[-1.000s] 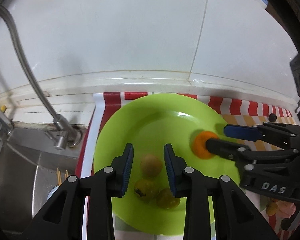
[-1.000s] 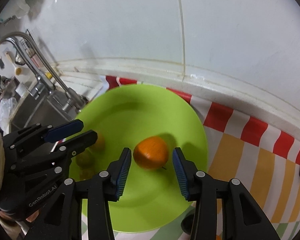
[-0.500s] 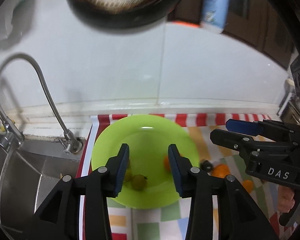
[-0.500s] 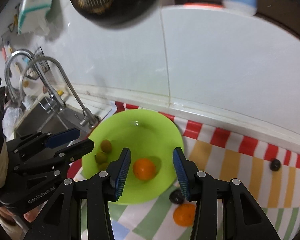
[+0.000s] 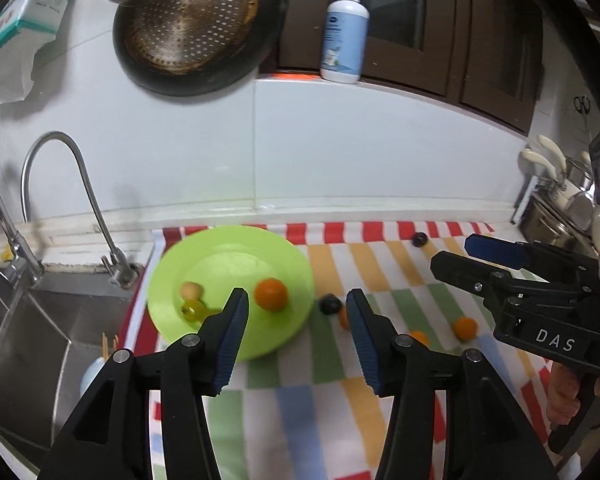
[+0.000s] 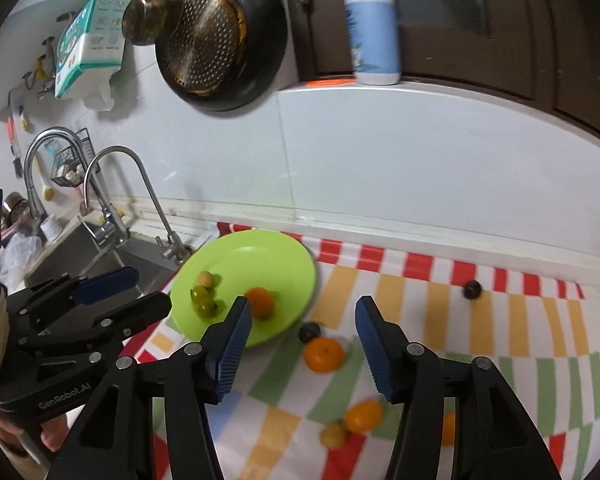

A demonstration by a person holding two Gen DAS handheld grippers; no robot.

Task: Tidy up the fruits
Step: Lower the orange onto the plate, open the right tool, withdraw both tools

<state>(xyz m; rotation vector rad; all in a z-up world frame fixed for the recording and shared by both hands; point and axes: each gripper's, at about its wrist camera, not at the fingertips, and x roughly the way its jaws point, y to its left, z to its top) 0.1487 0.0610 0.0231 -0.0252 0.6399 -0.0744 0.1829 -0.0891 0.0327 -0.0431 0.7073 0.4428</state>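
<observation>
Green plate (image 6: pixel 296 268) at my 11 o'clock carries one orange (image 6: pixel 260 302) and three small fruits. Loose orange (image 6: pixel 323 354) on tabletop cloth (image 6: pixel 500 344). My left hand-held gripper (image 5: pixel 296 318) and right hand-held gripper (image 6: pixel 304 332): both released, empty.

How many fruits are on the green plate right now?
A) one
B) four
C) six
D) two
B: the plate holds one orange, one tan fruit and two yellow-green fruits, while the other fruits lie on the cloth.
</observation>
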